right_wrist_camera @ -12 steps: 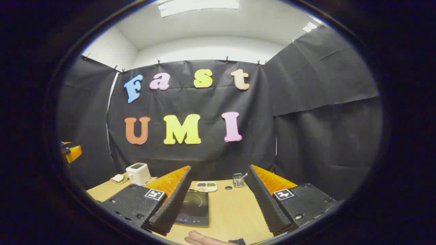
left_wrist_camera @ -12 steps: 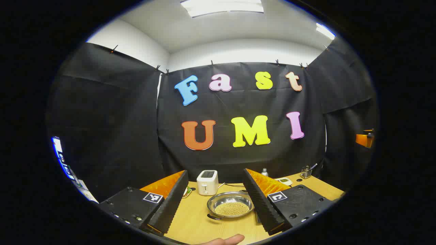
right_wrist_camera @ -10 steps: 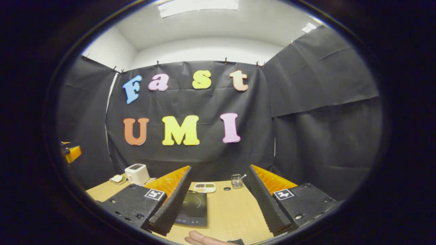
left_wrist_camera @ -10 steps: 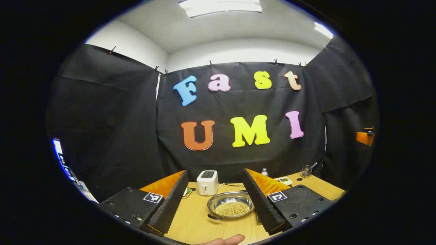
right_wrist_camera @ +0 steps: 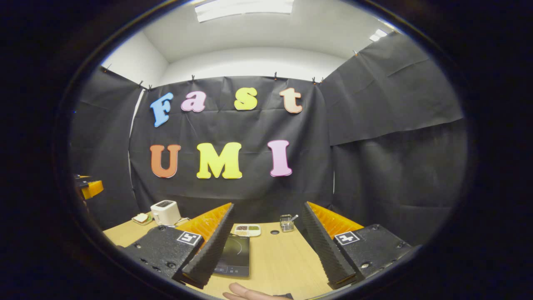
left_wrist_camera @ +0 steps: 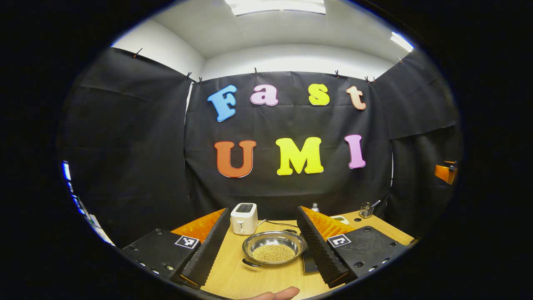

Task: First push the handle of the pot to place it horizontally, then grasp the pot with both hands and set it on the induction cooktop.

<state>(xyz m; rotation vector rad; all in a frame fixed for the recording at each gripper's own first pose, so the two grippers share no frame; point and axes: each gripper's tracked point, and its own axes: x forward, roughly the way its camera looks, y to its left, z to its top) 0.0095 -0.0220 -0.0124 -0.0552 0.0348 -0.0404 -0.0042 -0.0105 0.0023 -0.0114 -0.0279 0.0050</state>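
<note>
A: The pot (left_wrist_camera: pixel 273 247) sat on the desk (left_wrist_camera: pixel 233 275), a shallow steel pan with small yellow-tan grains heaped in its middle and a dark handle (left_wrist_camera: pixel 252 263) sticking out at its near-left rim.

B: And where on the desk?

A: Toward the back edge, just in front of the white toaster (left_wrist_camera: pixel 244 218), framed between the fingers of the left gripper (left_wrist_camera: pixel 262 243), whose jaws stood wide apart with nothing between them.

B: The right gripper (right_wrist_camera: pixel 266 239)?

A: Spread wide too, holding nothing. The black induction cooktop (right_wrist_camera: pixel 234 255) lay on the desk beyond it, partly behind its left finger, with a small divided dish (right_wrist_camera: pixel 247 229) and a wire holder (right_wrist_camera: pixel 285 223) near the back edge.

B: Anything changed from half a second before?

A: In the left gripper view the pot and toaster had slid a little leftward and the pot looked slightly larger; the right gripper view had barely shifted.

B: Any writing?

A: Only square black-and-white markers on the gripper bodies; the cooktop's panel was too small to read.
</note>
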